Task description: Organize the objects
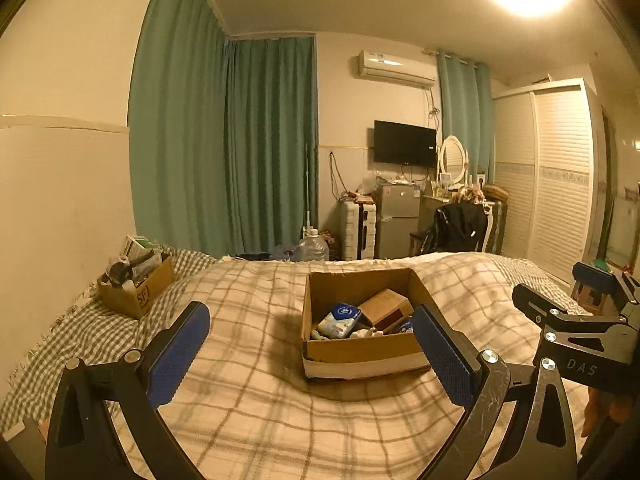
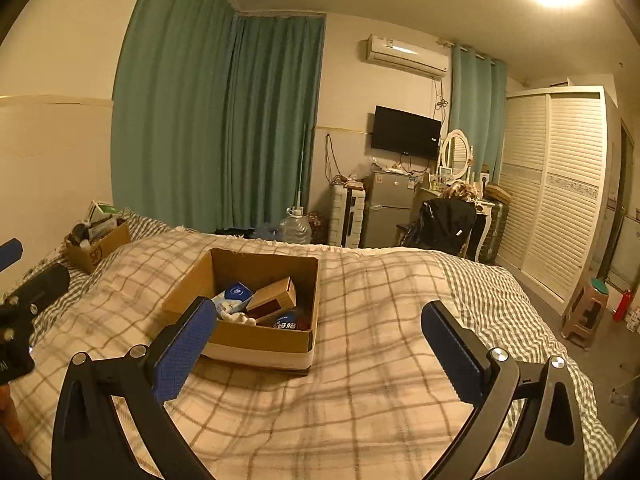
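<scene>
left gripper [image 1: 308, 354] wide, empty | right gripper [image 2: 316, 348] wide, empty | 2 hovering before cardboard box [image 1: 360, 350] | approach straight, grip 1 item only

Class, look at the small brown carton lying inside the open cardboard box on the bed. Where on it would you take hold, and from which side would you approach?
Grip the small brown carton across its two long sides, coming down from above. It lies tilted on the other items, top face exposed, and the walls of the cardboard box block any sideways approach. The open right hand-held gripper is probably wide enough.
</scene>
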`<state>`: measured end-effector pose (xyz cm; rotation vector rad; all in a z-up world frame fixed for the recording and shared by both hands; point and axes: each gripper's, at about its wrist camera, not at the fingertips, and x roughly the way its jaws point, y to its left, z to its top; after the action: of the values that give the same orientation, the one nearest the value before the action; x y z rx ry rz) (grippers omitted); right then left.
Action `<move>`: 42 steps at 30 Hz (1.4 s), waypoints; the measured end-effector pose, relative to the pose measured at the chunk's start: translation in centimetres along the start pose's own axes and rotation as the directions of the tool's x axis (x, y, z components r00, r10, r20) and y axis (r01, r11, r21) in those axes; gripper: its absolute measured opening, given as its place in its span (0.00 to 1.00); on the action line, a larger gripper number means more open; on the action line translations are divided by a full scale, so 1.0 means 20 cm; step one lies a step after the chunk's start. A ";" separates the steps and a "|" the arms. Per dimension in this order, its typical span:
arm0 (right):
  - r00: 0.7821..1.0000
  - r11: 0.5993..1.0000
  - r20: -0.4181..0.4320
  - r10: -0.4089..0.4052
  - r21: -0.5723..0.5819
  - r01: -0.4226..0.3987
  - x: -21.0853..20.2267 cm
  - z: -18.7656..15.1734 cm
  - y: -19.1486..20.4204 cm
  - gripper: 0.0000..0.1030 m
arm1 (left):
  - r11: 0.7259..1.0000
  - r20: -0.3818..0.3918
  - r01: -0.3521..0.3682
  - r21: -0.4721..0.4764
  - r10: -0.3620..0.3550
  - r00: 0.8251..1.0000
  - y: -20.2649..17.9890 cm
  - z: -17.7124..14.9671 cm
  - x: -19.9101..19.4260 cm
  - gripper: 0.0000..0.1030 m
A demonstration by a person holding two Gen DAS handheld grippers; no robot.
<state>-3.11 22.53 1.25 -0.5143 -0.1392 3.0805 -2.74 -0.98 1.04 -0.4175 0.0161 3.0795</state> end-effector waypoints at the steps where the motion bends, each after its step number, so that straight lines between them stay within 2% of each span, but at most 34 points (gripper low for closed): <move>1: 1.000 1.000 -0.003 0.004 0.005 -0.004 0.00 0.00 0.00 1.00 | 1.000 -0.003 0.006 -0.011 -0.006 1.000 0.00 0.00 0.00 1.00; 13: 0.999 1.000 -0.034 0.007 0.021 -0.006 0.05 -0.03 -0.01 1.00 | 1.000 -0.046 0.008 -0.031 -0.009 0.999 0.01 -0.04 0.03 1.00; 42: 0.999 0.999 -0.045 0.007 0.035 -0.005 0.07 -0.04 0.01 1.00 | 1.000 -0.064 0.018 -0.012 -0.019 0.998 -0.01 -0.05 0.04 1.00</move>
<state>-4.10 22.49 0.08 -0.5833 -0.0840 3.0682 -3.28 -0.73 -0.12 -0.5137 -0.0032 3.0483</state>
